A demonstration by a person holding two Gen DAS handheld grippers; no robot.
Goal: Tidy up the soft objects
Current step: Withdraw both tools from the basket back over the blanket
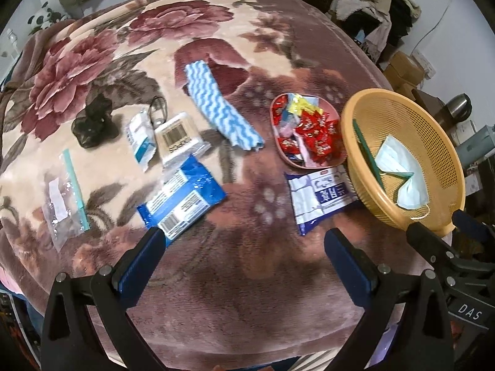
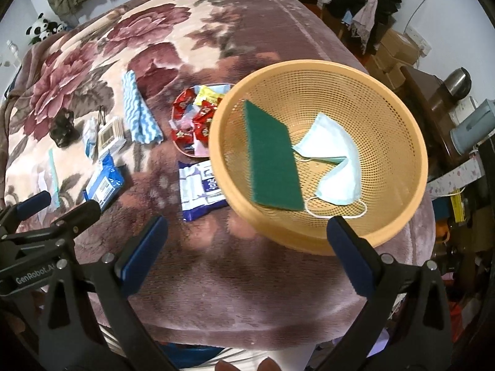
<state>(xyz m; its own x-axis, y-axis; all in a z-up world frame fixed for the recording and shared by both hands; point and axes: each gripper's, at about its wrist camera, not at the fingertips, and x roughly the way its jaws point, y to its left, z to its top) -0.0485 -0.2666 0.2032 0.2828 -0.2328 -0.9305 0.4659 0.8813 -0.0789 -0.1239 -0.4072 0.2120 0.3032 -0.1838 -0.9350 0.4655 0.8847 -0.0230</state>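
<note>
basket [image 2: 318,244] at 3 o'clock: sponge [image 2: 272,157], mask [image 2: 334,160] in | cloth [image 1: 221,108] at 12 left | left gripper [image 1: 241,244], right gripper [image 2: 247,232] spread, empty

One orange mesh basket [image 2: 399,117] holds one green scouring pad [image 2: 272,160] and one pale blue face mask [image 2: 337,167]. On the bed lie one blue-and-white striped cloth [image 1: 222,108], one pink dish [image 1: 294,162] of many red sweets, two blue packets [image 1: 185,198], one white-and-blue packet [image 1: 318,194], one cotton-swab box [image 1: 179,139], one small white sachet [image 1: 140,137], one clear zip bag [image 1: 63,194] and one dark figurine [image 1: 94,122].
</note>
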